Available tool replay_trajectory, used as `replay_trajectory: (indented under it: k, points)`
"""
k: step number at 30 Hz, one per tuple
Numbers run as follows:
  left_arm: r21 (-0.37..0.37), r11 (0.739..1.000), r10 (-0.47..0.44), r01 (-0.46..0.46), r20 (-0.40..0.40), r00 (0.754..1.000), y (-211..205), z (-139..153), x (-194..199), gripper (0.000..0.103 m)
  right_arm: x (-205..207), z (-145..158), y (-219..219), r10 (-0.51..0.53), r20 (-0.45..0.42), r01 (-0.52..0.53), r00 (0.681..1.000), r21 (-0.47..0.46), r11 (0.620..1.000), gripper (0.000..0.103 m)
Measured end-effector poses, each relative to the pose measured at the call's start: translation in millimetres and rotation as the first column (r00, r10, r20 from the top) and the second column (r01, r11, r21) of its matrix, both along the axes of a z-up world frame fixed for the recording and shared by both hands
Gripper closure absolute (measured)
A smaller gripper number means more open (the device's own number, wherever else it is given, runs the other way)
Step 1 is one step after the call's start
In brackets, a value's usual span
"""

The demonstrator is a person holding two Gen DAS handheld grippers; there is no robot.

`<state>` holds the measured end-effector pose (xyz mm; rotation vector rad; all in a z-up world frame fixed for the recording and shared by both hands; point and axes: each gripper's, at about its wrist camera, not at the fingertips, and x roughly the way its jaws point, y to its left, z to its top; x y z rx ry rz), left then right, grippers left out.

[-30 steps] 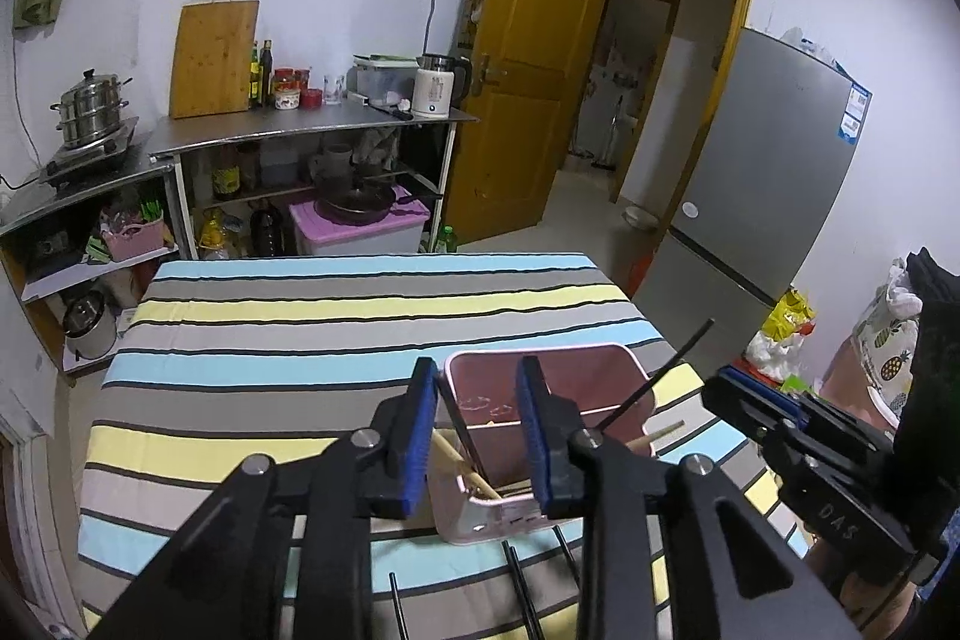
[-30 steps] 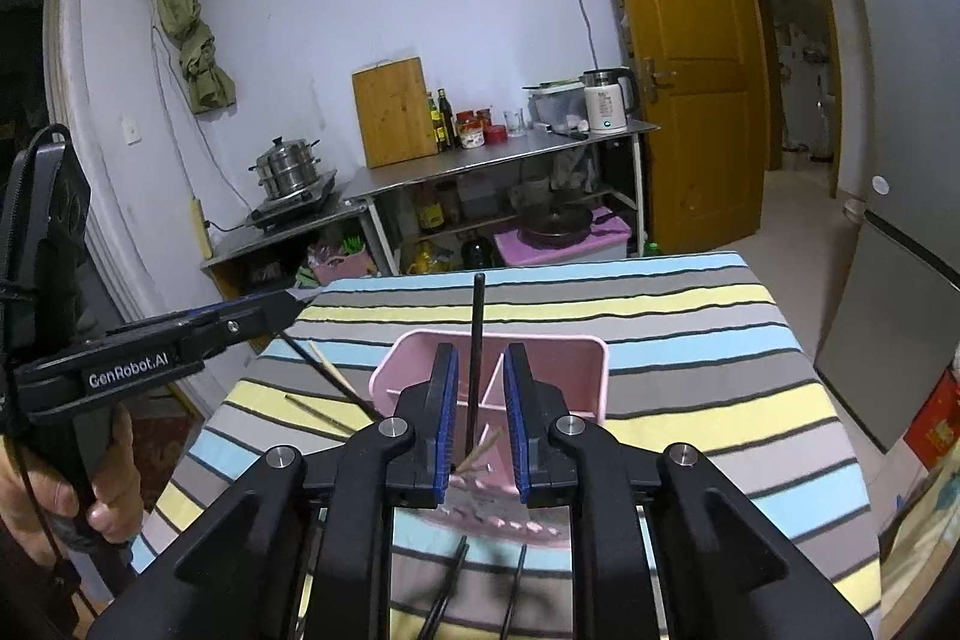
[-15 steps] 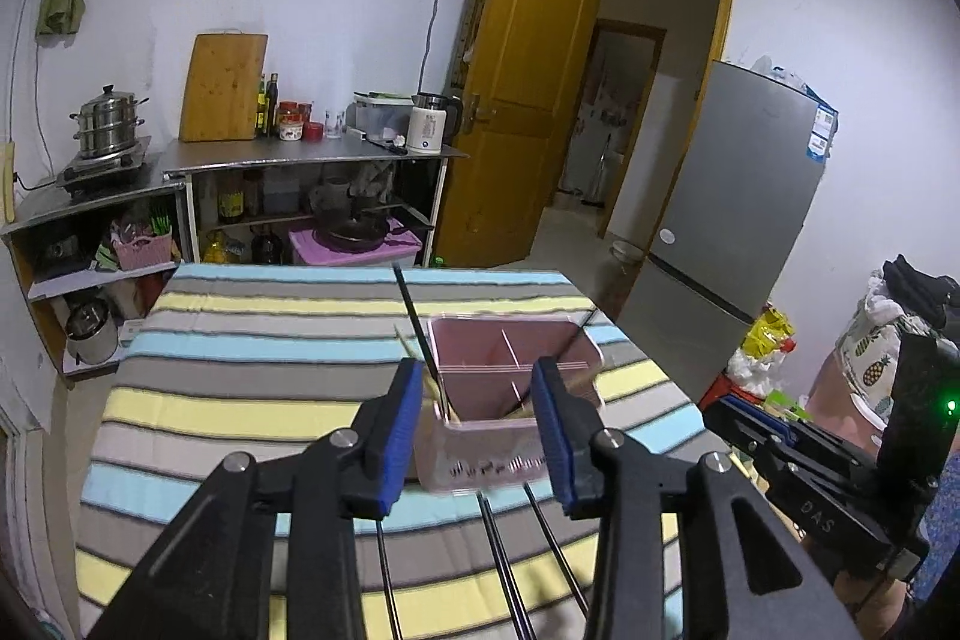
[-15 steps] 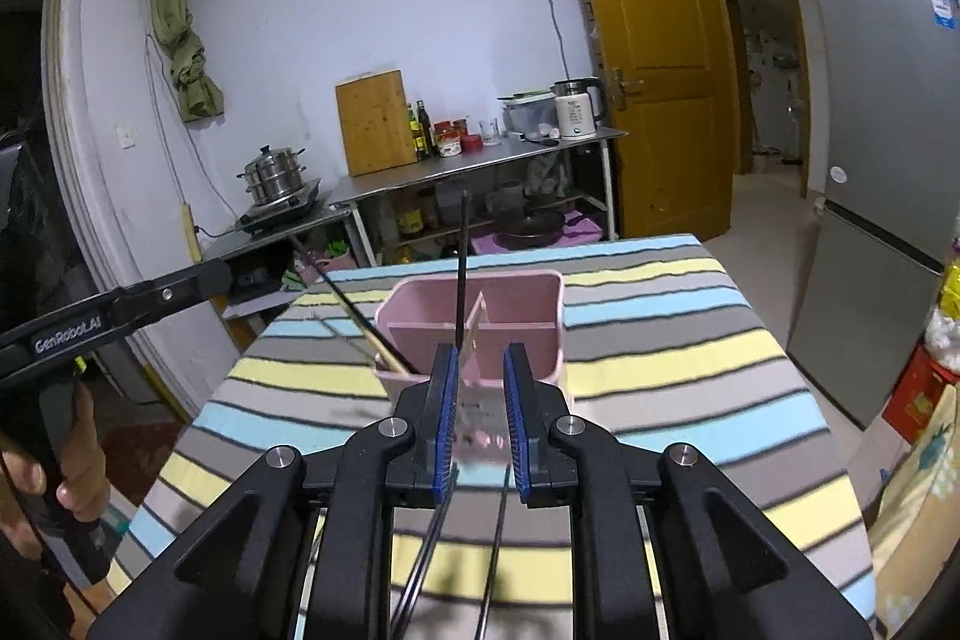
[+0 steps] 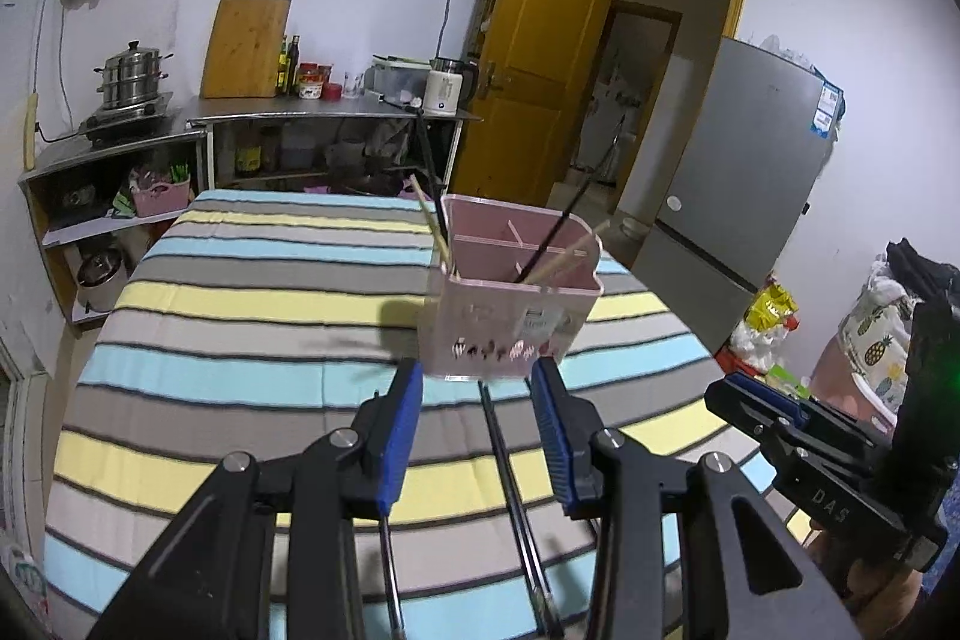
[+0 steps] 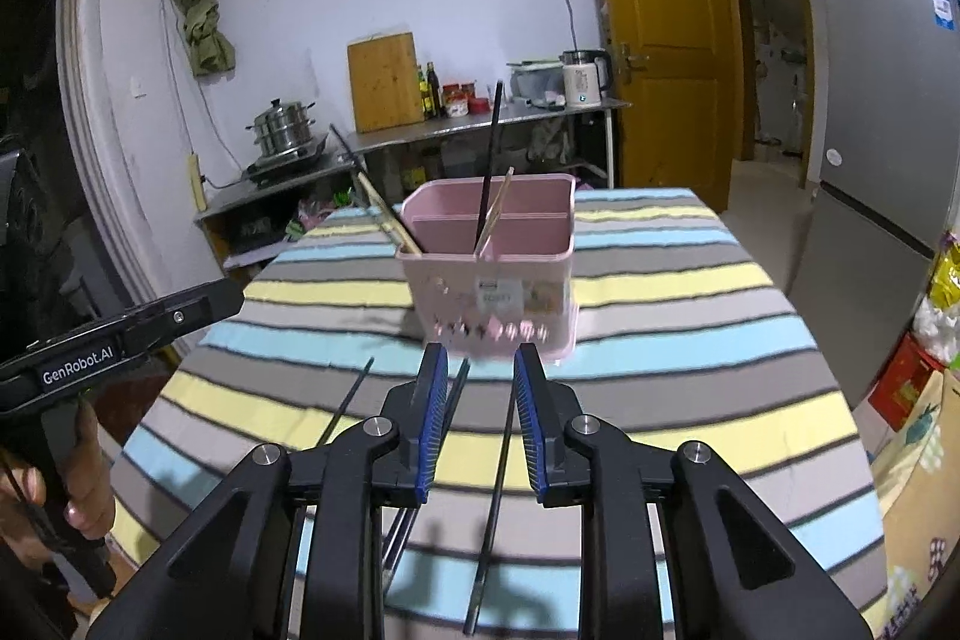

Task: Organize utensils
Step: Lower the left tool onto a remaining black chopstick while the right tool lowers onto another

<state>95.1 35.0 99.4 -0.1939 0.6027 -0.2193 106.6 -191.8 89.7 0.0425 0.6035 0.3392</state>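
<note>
- Both grippers have drawn back from the pink holder, which sat right at their fingertips a second ago and now stands clear ahead of them on the striped tablecloth.
- Right gripper: jaws opening, nothing between the pads; the black chopstick it held earlier now stands in the holder.
- Left gripper: jaws partly apart, holding nothing.
- Four sticks stand in the holder: two black chopsticks and two wooden chopsticks.
- At least three black chopsticks lie loose on the cloth near the front edge.
- Holder is pink, rectangular, divided inside, with a label on its front, standing mid-table with bare cloth all round it.
</note>
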Motion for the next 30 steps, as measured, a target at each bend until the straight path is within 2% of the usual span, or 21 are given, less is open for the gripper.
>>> replay_trajectory:
  k: [7,17,24,30]
  points:
    - [0.029,1.000,0.002,-0.001,-0.036,0.999,-1,-19,-11,0.064,-3,-14,-1,0.005,-0.035,-0.005,0.999,0.002,1.000,0.079]
    - [0.039,0.999,0.020,-0.015,-0.148,0.989,6,-60,-4,0.064,3,-37,-2,0.018,-0.090,-0.018,0.996,0.007,1.000,0.079]
    - [0.053,0.998,0.038,-0.026,-0.237,0.971,12,-91,14,0.075,16,-60,7,0.047,-0.153,-0.046,0.987,0.005,0.999,0.079]
    - [0.067,0.997,0.045,-0.026,-0.300,0.953,15,-111,41,0.079,35,-74,17,0.059,-0.197,-0.059,0.979,0.007,0.998,0.082]
